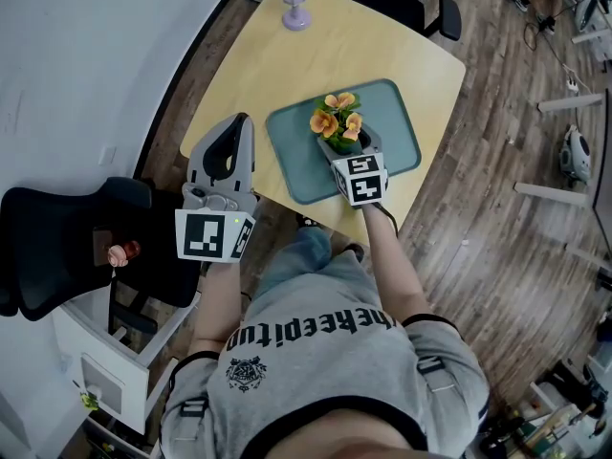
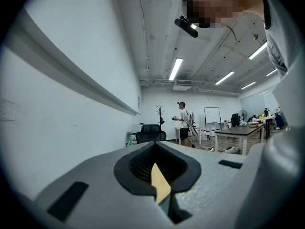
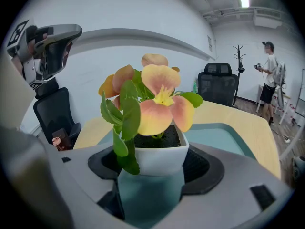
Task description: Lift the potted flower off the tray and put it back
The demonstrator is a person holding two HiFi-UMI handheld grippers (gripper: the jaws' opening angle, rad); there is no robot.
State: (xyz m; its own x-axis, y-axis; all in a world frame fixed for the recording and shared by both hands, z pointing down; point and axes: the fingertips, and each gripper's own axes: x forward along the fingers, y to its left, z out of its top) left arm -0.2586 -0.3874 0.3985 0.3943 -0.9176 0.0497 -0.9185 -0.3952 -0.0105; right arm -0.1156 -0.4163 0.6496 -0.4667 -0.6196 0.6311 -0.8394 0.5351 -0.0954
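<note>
A potted flower (image 1: 337,120) with orange blooms sits in a white square pot (image 3: 159,157) over the middle of the teal tray (image 1: 298,178). My right gripper (image 1: 346,145) is shut on the pot, one jaw on each side of it (image 3: 155,165). Teal tray surface shows under the pot; whether the pot rests on it or hangs just above it I cannot tell. My left gripper (image 1: 235,127) is held up over the left corner of the wooden table (image 1: 382,36), beside the tray, shut and holding nothing (image 2: 159,178).
A purple goblet-shaped vase (image 1: 295,0) stands at the table's far edge. A black office chair (image 1: 67,247) is at my left, another (image 3: 218,87) beyond the table. A person (image 3: 269,75) stands far off near desks.
</note>
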